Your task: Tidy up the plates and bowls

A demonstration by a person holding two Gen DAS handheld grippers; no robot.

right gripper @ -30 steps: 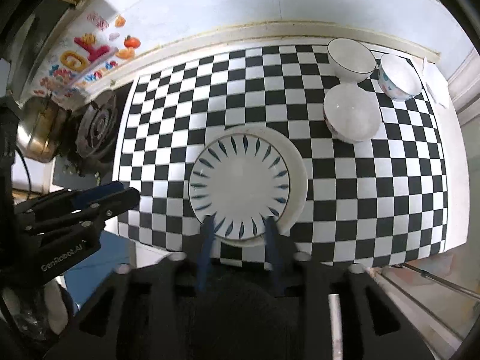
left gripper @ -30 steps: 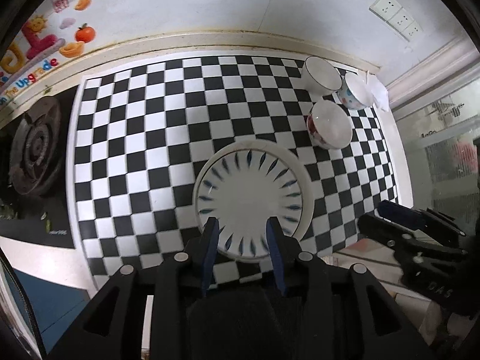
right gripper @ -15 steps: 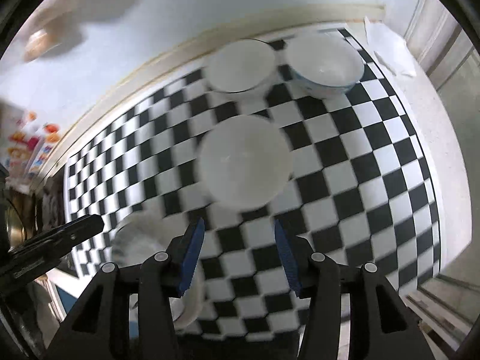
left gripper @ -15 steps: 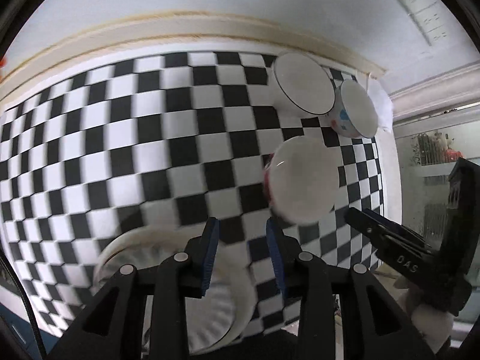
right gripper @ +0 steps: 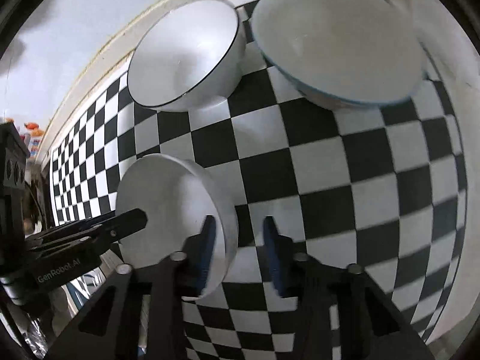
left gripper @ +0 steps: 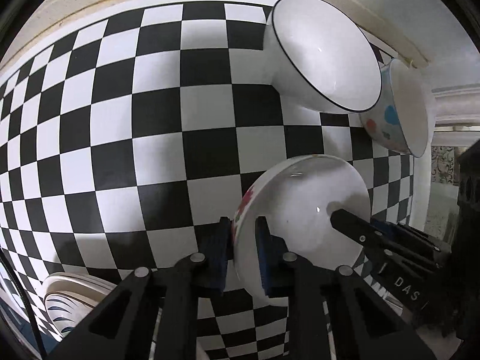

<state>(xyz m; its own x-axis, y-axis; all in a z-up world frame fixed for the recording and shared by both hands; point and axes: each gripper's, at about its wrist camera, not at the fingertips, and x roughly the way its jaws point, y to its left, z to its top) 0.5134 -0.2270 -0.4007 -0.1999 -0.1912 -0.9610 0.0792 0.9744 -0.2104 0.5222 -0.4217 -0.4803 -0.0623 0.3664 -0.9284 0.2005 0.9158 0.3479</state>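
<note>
A white bowl with red flowers on its side (left gripper: pixel 306 198) stands on the checkered mat (left gripper: pixel 120 120). My left gripper (left gripper: pixel 243 249) straddles its near-left rim, jaws closing, and both pads touch the wall. My right gripper (right gripper: pixel 240 240) straddles the opposite rim of the same bowl (right gripper: pixel 168 204). Its jaws are closing, one finger inside the bowl and a gap still showing at the outer pad. Each gripper shows in the other's view: the right gripper (left gripper: pixel 360 225), the left gripper (right gripper: pixel 138 219).
Behind stand a white bowl with a black rim (left gripper: pixel 324 57) and a bowl with blue and red dots (left gripper: pixel 396 111), close together by the wall. A stack of plates with blue dashes (left gripper: pixel 75 294) lies at the near left. Checkered mat (right gripper: pixel 360 180) stretches right.
Both grippers left the spot over the plate, moved right and down to the flowered bowl, and their jaws narrowed around its rim.
</note>
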